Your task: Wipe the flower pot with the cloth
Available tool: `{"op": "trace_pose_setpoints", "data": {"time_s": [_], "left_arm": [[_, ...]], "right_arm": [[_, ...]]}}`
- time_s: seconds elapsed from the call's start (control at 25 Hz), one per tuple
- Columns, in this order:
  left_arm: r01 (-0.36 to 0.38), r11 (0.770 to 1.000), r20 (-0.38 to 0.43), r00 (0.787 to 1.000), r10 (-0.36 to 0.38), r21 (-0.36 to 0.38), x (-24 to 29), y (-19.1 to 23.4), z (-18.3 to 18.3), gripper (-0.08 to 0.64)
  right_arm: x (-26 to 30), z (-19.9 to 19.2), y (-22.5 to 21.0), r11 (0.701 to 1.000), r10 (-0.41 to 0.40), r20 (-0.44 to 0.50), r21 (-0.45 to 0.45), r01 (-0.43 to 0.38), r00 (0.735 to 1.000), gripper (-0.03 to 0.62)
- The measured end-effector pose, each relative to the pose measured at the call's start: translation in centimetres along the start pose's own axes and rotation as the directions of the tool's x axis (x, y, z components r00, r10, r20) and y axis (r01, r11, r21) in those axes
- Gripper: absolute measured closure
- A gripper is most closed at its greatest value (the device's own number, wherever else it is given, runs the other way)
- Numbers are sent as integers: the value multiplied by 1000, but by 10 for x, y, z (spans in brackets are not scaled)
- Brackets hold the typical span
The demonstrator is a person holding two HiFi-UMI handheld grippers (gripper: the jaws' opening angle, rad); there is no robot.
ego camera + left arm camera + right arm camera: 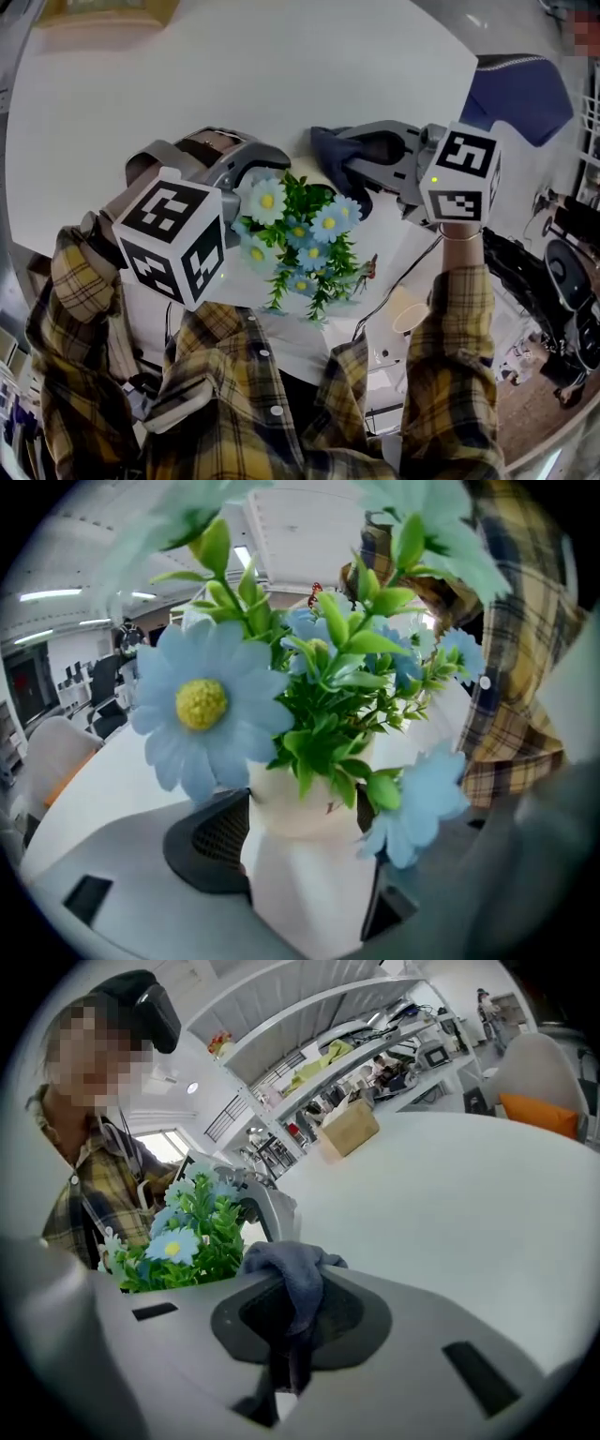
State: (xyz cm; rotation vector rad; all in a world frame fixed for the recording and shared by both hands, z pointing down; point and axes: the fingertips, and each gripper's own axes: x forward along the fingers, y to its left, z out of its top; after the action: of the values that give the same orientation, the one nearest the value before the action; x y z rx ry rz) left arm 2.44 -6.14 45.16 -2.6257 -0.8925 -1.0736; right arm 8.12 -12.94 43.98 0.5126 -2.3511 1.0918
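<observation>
White ceramic flower pot (305, 883), holding blue daisies (202, 705), sits centre-frame clamped in the left hand-held gripper (298, 829); the right hand-held gripper (289, 1354) beside it pinches a grey-blue cloth (298, 1274).

One flower pot (305, 874), one cloth (295, 1274), roughly seven blue flowers (267, 200).

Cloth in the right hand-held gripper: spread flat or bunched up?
Bunched up. The cloth is a crumpled wad pinched between the closed jaws of the right hand-held gripper, its folds spilling over their top.
</observation>
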Motion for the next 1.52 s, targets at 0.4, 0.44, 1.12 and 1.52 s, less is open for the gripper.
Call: {"op": "trace_pose_setpoints", "data": {"time_s": [0.4, 0.44, 1.12, 1.52], "left_arm": [[9, 1000, 22, 1000, -9, 2, 11, -1, 12, 206], [-6, 1000, 28, 1000, 6, -11, 11, -1, 13, 206], [-314, 848, 200, 882, 427, -427, -83, -13, 33, 251], [-418, 729, 326, 696, 640, -542, -168, -32, 133, 393]], "right_arm": [[30, 2, 8, 990, 43, -231, -118, -72, 972, 571], [29, 2, 8, 991, 41, -223, -119, -69, 974, 571], [-80, 57, 31, 960, -242, 342, -52, 276, 908, 571], [-171, 98, 161, 851, -352, 672, -61, 522, 652, 571]]}}
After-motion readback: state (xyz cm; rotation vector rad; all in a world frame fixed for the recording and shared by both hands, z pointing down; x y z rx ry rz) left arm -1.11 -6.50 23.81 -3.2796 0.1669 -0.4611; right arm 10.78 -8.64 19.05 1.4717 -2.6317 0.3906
